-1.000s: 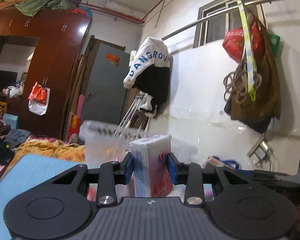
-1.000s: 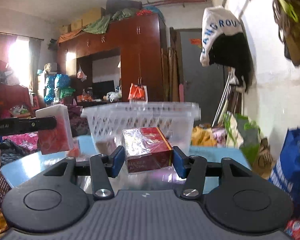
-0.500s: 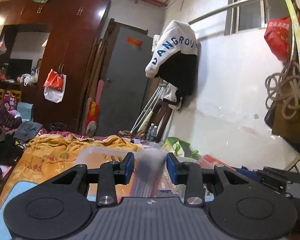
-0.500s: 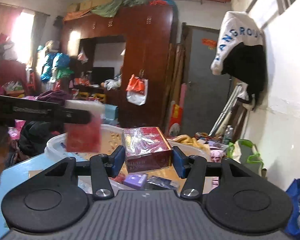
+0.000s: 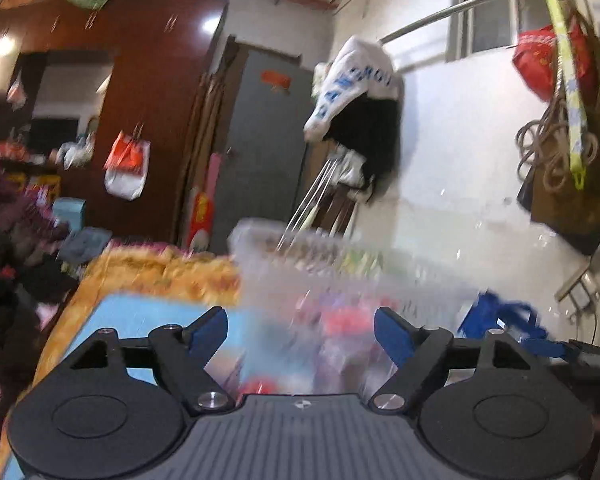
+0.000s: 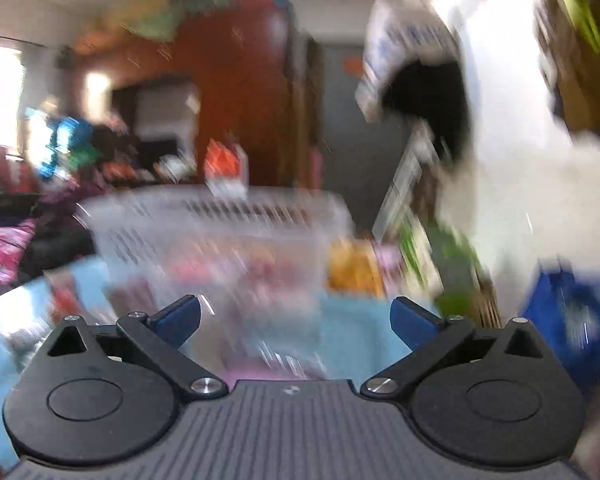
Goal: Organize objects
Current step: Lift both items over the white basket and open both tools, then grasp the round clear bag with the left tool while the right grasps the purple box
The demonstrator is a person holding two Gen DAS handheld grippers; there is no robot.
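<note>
My left tongs [image 5: 300, 332] and right tongs [image 6: 296, 320] had just sprung wide, gripping nothing, level with the white basket [image 6: 220, 232] at mid-frame on the blue counter [image 5: 140, 316], apparently releasing items there.

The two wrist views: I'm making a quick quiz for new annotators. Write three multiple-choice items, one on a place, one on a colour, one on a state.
1. Where is the white slotted basket?
A. straight ahead of the right gripper
B. hung on the wall
C. on the wardrobe

2. What colour are the left gripper pads?
A. red
B. blue
C. yellow

3. How do the right gripper's jaws stand?
A. clamped on a box
B. shut, empty
C. wide apart, nothing between them

Answers: 1 A, it fills the middle ahead of the fingers; 2 B, both pads show blue; 3 C, they have just been opening, gap empty.
</note>
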